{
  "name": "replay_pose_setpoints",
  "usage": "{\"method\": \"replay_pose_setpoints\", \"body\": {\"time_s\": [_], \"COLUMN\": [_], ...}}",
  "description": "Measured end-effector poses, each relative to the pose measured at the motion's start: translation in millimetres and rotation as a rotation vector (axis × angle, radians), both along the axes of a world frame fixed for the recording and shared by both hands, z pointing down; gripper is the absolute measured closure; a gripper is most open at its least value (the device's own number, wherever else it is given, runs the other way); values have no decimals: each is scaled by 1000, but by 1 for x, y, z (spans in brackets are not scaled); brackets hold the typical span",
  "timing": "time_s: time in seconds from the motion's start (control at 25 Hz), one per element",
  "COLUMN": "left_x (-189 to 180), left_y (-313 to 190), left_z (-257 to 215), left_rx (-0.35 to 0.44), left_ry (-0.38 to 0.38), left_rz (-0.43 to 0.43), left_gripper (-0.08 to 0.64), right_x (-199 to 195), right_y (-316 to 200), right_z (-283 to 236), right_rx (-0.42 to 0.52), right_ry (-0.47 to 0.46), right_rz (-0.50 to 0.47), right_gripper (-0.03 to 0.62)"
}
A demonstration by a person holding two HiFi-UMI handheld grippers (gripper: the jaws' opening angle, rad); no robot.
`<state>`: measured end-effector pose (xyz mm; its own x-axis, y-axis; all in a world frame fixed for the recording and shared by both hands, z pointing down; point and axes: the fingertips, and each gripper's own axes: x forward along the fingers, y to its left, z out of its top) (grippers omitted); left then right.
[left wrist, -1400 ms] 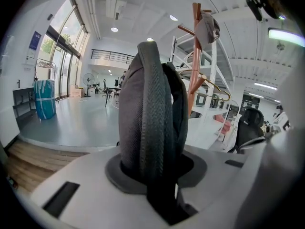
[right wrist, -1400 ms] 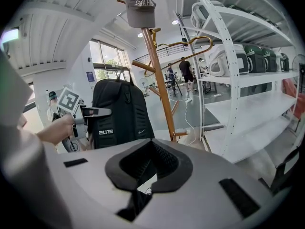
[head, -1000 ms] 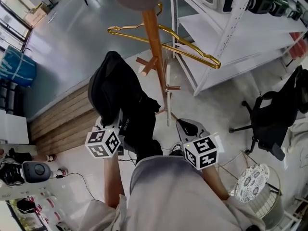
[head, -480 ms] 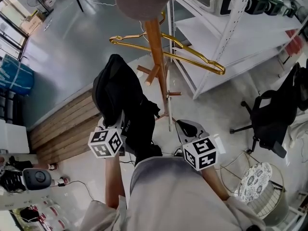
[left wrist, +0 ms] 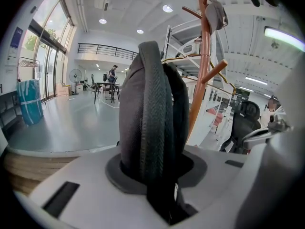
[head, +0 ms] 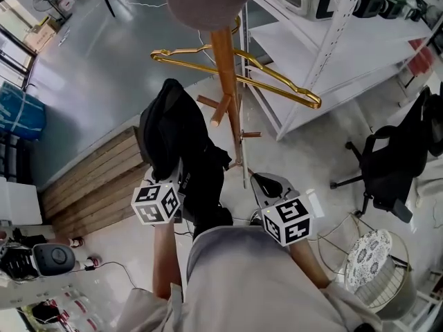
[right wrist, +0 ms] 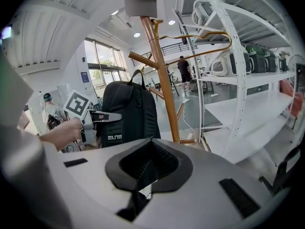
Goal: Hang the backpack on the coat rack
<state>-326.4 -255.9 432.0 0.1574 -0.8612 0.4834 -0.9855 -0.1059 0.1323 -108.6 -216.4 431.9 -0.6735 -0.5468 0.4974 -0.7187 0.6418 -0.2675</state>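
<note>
Black backpack point(head: 173, 130) clamped in outstretched left gripper point(left wrist: 157, 175); right gripper point(right wrist: 143, 173) apparently closed

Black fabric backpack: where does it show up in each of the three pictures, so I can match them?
Head view: black fabric backpack left of centre.
Left gripper view: dead centre, its strap filling the middle.
Right gripper view: left of centre.
Shared landmark: the orange-brown wooden coat rack pole, just right of the backpack in all three.

Black backpack point(head: 176, 140) with small white lettering. The coat rack point(head: 225, 68) is orange-brown wood, carrying a gold hanger point(head: 277, 81) and a grey cap point(head: 204, 2). Marker cubes point(head: 156, 203) show black-and-white squares. White shelving point(head: 332, 33) upper right, blue bag point(head: 14, 113) far left.
</note>
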Motion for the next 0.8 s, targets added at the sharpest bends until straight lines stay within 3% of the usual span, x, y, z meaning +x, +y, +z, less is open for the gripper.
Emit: {"method": "replay_pose_setpoints", "body": {"time_s": [0.8], "left_x": [22], "left_y": [-14], "left_z": [30], "left_rx": [-47], "left_ry": [21], "left_rz": [56], "left_gripper": [451], "right_x": [16], "right_y": [1], "right_z": [6], "right_rx": [-16], "right_ry": [30], "right_rz": [35], "right_gripper": [584]}}
